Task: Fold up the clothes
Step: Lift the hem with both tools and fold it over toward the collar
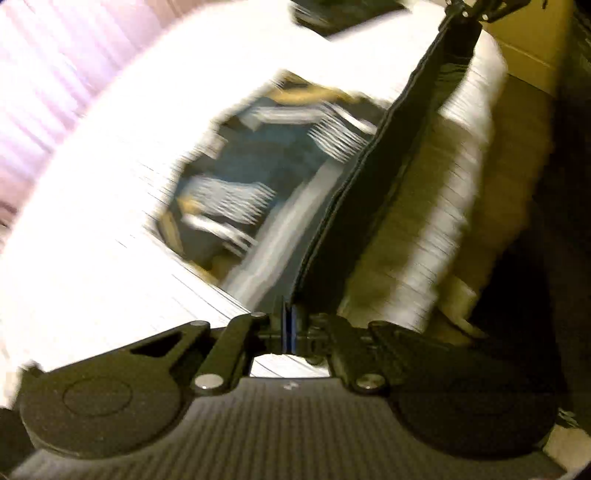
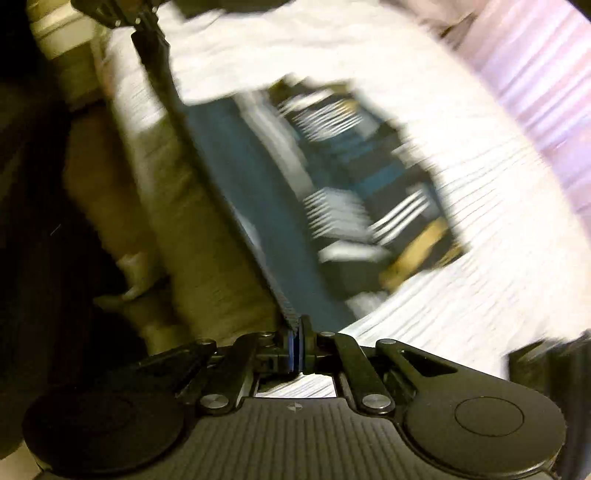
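Observation:
A dark garment with a blue, white and yellow print [image 1: 243,173] hangs stretched between my two grippers over a white surface [image 1: 92,240]. My left gripper [image 1: 290,325] is shut on its dark hem [image 1: 369,192], which runs taut up to the right gripper at the top of the left wrist view [image 1: 476,11]. In the right wrist view my right gripper [image 2: 295,349] is shut on the same hem [image 2: 221,199], which runs up to the left gripper [image 2: 122,16]. The print [image 2: 351,192] is blurred by motion.
A pale pink striped surface lies beyond the white one [image 1: 44,74], also in the right wrist view [image 2: 535,74]. A cardboard box [image 1: 532,44] stands at the upper right. A dark area lies beside the white surface's edge [image 2: 33,221].

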The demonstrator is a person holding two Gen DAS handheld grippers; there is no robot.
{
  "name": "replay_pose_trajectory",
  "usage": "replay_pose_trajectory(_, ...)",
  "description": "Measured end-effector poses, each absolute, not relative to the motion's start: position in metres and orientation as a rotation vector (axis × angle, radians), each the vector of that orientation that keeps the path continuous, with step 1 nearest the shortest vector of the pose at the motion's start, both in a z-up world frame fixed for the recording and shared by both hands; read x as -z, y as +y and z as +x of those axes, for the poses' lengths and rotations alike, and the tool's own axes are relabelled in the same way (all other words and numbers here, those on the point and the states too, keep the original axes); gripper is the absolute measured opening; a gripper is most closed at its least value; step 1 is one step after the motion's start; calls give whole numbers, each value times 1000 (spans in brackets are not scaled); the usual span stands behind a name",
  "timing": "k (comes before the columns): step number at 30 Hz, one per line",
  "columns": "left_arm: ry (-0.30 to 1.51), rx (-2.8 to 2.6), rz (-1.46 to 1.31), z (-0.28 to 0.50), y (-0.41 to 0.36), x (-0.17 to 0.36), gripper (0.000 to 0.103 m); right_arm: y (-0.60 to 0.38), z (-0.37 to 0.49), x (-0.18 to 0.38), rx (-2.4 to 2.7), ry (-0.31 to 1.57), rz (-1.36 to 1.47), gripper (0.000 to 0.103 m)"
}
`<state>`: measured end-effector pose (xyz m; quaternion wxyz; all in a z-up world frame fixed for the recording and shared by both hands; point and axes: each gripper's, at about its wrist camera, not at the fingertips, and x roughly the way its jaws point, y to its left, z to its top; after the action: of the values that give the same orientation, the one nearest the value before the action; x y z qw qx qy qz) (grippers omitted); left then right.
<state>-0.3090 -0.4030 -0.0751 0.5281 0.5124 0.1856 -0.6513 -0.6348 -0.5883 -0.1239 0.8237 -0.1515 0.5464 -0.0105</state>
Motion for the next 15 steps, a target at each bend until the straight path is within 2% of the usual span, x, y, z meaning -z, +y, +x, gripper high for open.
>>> replay_pose_trajectory(3, 373, 1508, 1191, -283, -448, 58, 1, -633, -602, 106, 70, 1091, -383, 0)
replay_pose_trajectory(7, 384, 1466, 1143, -238, -513, 49, 1, -686, -547, 95, 103, 1057, -438, 0)
replay_pose_trajectory(15, 437, 1518, 1135, -166, -610, 89, 1, -758, -450, 128, 157, 1181, -427, 1)
